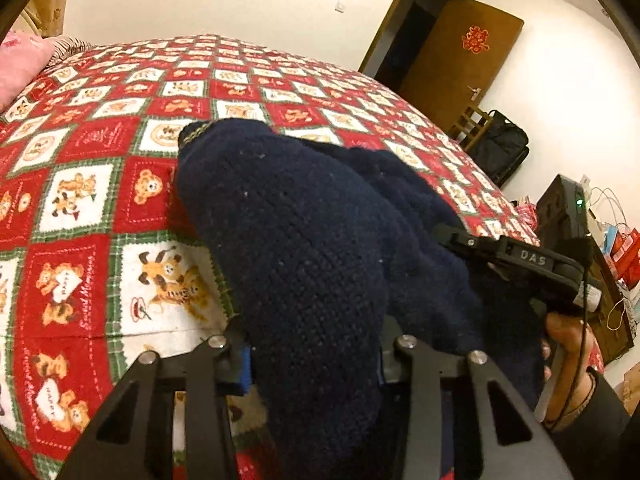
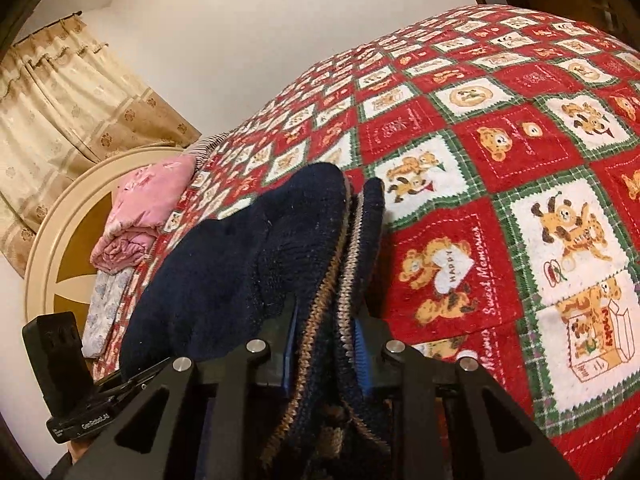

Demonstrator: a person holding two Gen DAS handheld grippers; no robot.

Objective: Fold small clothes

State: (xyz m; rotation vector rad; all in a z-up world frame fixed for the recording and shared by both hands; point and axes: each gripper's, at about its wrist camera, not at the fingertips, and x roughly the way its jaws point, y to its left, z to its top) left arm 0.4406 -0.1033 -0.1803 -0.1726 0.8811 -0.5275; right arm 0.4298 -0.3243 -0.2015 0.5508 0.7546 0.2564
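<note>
1. A dark navy knitted garment (image 1: 304,248) with a tan-striped ribbed edge hangs lifted above a red, white and green patchwork bedspread printed with teddy bears (image 1: 80,200), held by both grippers.
2. The left gripper (image 1: 312,364) has its jaws closed narrowly on a thick bunch of the navy knit; the fabric's long axis runs away from the camera, up toward the far side of the bed, ending in a rounded cuff.
3. The right gripper (image 2: 326,356) pinches the striped ribbed edge between its blue pads (image 2: 362,356), jaws narrow; the garment stretches forward and leftward toward a folded pink quilt (image 2: 140,216).
4. In the left view the right gripper appears at the garment's right side, with a hand (image 1: 568,364) on its handle.
5. A brown wooden door (image 1: 452,60) stands open behind the bed.
</note>
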